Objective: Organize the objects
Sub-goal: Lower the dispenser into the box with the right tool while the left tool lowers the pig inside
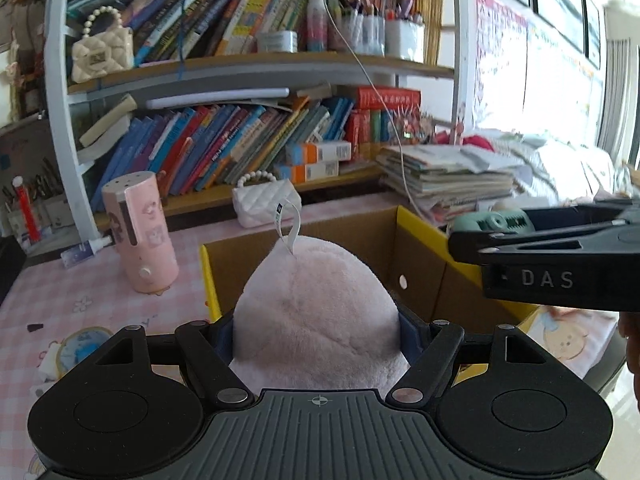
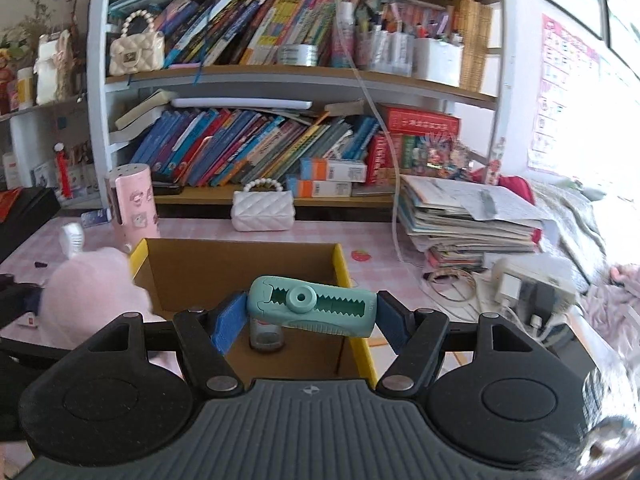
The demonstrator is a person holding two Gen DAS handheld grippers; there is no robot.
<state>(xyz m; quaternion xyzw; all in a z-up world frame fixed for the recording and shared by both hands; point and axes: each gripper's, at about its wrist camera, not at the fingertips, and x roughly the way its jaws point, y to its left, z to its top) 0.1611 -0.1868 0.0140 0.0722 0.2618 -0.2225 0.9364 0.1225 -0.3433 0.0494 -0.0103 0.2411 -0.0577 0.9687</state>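
A pink checked tablecloth (image 2: pixel 320 236) carries the open cardboard box (image 2: pixel 240 256), white quilted purse (image 2: pixel 262 210), pink cylinder (image 2: pixel 132 204) and paper stack (image 2: pixel 468 220).

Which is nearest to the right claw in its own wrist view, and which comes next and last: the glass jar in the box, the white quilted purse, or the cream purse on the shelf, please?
1. Glass jar: in the cardboard box, just below the claw.
2. White purse: on the table beyond the box.
3. Cream purse: upper shelf, far left.

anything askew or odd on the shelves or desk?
Lower-shelf books lean hard left instead of standing upright, with more lying flat on top. The paper stack on the desk is ragged, sheets sliding off. Nothing spilled or broken.
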